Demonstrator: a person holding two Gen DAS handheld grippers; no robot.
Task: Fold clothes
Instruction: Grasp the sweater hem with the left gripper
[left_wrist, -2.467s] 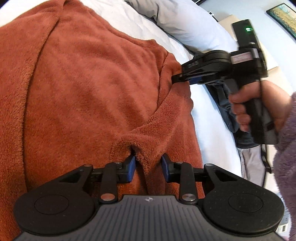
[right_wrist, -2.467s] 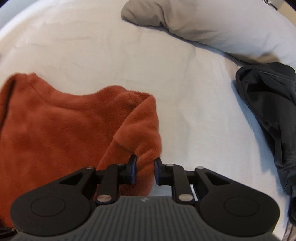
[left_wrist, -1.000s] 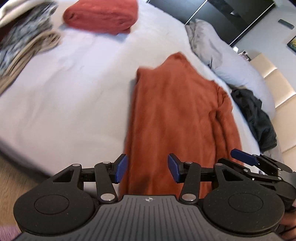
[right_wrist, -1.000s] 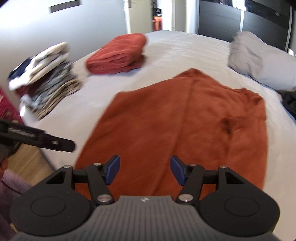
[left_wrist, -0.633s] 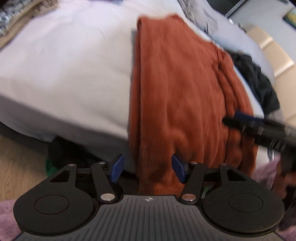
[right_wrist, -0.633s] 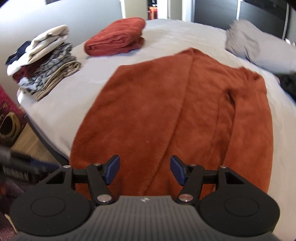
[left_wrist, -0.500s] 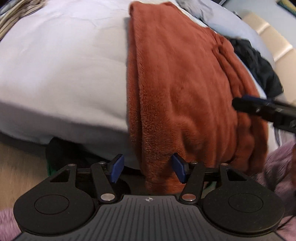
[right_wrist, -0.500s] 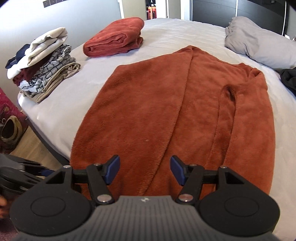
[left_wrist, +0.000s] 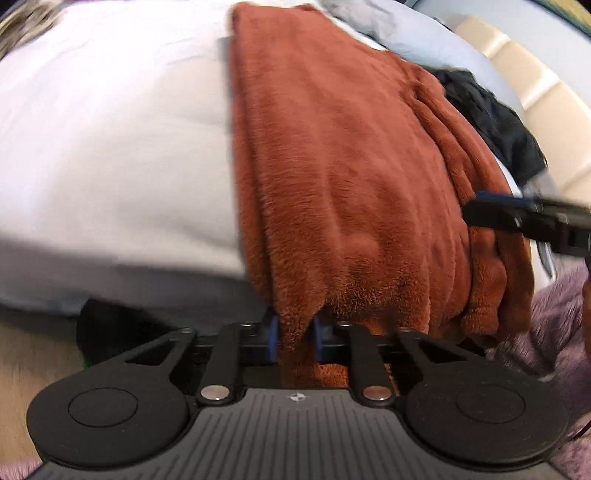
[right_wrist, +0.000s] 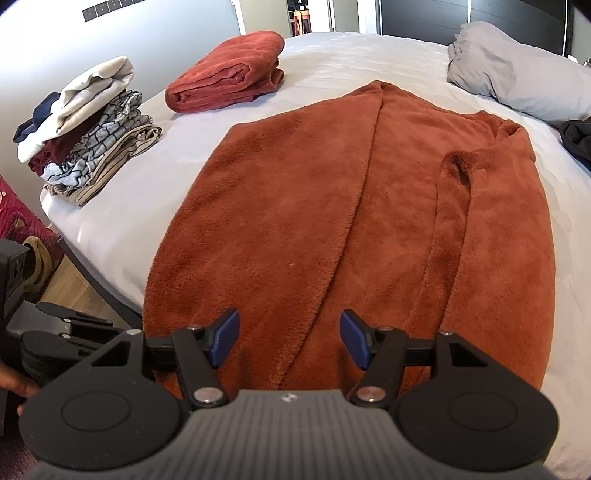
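A rust-orange fleece garment (right_wrist: 351, 221) lies lengthwise on the white bed (right_wrist: 332, 59), with its near hem hanging over the bed's edge. In the left wrist view, my left gripper (left_wrist: 295, 332) is at the hem's left corner; its jaws are closing and the blue pads pinch a fold of the garment (left_wrist: 351, 166). My right gripper (right_wrist: 290, 338) is open above the hem's middle, with nothing between its pads. One of its fingertips (left_wrist: 491, 212) shows at the right of the left wrist view, over the garment's right side.
A folded rust-coloured piece (right_wrist: 225, 74) and a stack of folded clothes (right_wrist: 85, 129) sit at the bed's left. At the far right lie a grey pillow (right_wrist: 517, 70) and a dark garment (right_wrist: 580, 140). Wooden floor (right_wrist: 74, 291) shows below the bed's edge.
Both grippers let go of the far shoulder area and drew back to the near hem. The left one sank to the hem corner and its jaws shut on the fabric.
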